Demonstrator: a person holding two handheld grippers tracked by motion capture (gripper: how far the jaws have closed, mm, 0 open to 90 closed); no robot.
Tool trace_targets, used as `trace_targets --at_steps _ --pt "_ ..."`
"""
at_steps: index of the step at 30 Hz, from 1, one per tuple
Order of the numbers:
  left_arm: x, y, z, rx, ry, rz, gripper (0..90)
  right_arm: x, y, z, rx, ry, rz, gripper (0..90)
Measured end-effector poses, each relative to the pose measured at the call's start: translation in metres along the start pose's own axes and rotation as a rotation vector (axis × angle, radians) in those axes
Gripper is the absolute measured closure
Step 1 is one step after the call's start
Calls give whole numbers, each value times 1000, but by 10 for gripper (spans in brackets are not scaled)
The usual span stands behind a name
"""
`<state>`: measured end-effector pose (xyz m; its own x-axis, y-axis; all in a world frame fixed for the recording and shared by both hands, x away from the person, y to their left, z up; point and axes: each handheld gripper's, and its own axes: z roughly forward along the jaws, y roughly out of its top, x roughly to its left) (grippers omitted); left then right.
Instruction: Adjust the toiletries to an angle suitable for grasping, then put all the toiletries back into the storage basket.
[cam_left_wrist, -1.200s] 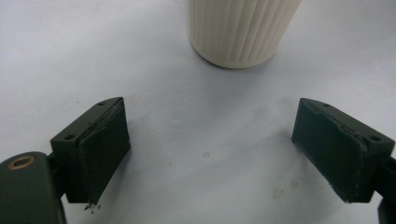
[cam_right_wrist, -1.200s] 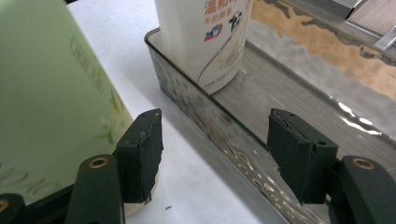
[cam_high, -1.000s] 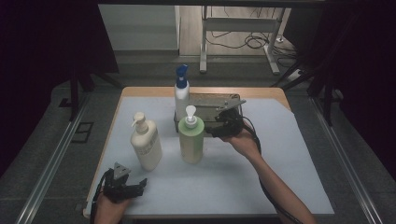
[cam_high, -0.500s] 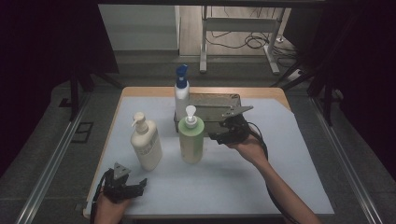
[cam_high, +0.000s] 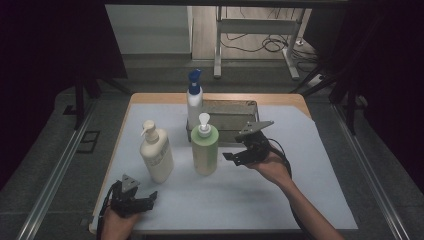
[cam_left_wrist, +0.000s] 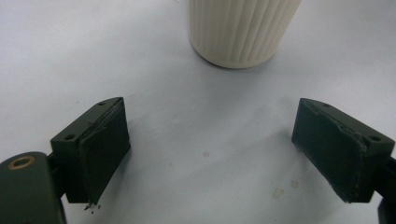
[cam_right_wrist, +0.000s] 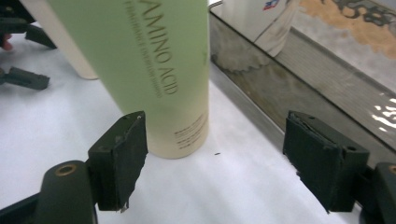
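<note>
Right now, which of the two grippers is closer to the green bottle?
The right. The right gripper sits open just right of the green bottle, not touching it. The left gripper rests open at the table's near edge, in front of the cream bottle.

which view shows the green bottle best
The high view: the whole green bottle stands upright with its white pump, between the cream bottle and the right gripper. The right gripper view gives only its lower body, close enough to read the lettering.
</note>
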<state>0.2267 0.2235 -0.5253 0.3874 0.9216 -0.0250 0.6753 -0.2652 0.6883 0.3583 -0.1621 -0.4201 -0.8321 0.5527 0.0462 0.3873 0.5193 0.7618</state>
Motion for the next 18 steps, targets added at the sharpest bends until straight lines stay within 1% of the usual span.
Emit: trace_targets --at_steps 5,8,14,18 --pt "0 0 0 0 1 0 110 5 -2 2 2 31 3 173" --pt "0 0 0 1 0 1 111 9 -1 3 1 41 -2 156" --pt "0 0 0 0 0 1 111 15 2 9 7 63 -14 146" --pt "0 0 0 0 0 1 111 20 6 15 1 74 -24 144"
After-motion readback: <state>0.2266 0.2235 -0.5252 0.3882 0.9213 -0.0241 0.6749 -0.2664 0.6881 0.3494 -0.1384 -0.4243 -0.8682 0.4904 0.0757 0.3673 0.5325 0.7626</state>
